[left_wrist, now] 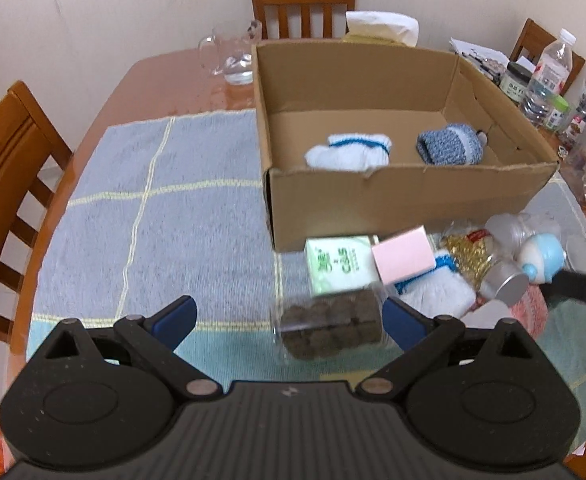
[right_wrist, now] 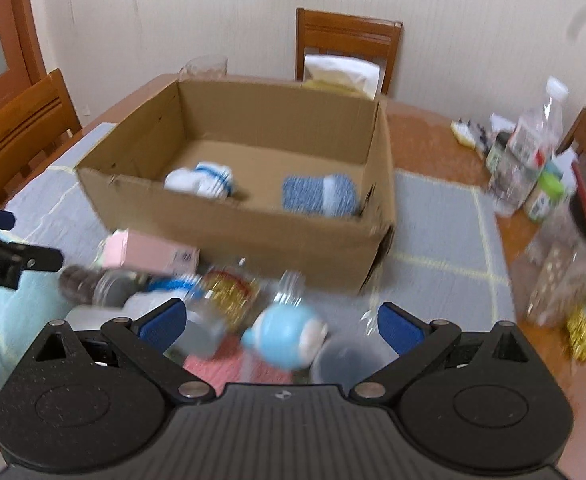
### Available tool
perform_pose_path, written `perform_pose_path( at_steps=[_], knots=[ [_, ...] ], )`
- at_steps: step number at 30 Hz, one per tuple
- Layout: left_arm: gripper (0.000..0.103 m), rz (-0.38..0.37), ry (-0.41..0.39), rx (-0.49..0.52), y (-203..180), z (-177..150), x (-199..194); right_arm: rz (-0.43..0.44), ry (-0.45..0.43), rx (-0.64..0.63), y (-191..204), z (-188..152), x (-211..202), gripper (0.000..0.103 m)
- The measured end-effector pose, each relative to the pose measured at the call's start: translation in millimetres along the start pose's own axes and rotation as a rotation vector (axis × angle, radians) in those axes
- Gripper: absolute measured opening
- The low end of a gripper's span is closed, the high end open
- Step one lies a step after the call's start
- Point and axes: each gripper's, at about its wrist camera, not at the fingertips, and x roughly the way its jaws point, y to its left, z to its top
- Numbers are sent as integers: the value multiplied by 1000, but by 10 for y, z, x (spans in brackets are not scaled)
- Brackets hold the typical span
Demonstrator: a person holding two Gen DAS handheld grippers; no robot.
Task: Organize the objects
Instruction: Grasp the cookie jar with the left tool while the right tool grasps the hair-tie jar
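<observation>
On the bench, before the box (left_wrist: 393,204), loose items lie heaped for sorting. Left tongs (left_wrist: 289,320) gape wide, empty, a clear tub (left_wrist: 329,330) between them. Right tongs (right_wrist: 279,324) gape likewise over the blue toy (right_wrist: 283,332). Two socks (left_wrist: 349,152) already boxed.

Cardboard box (left_wrist: 393,200) stands on the table mat (left_wrist: 165,208), two rolled socks (left_wrist: 349,152) side by side inside. A heap of small objects (left_wrist: 433,268) lies before its near wall; a glass pitcher (left_wrist: 231,56) stands behind its left corner.

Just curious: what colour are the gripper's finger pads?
Blue pads on black arms; clearest in the left wrist view.
</observation>
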Motion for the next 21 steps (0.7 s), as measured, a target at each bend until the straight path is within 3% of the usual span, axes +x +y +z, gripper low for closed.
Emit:
perform_pose_path(
  at_steps=[8,15,21],
  knots=[
    [99,5,21,19,-41,-28,23,6,45,79,-15,-249,66,103],
    [99,2,35,33,-99,-26,57,-47,22,91,-163,-328,61,103],
    [99,0,33,50,-144,-7,66,-81,51,183,-444,-478,83,103]
  ],
)
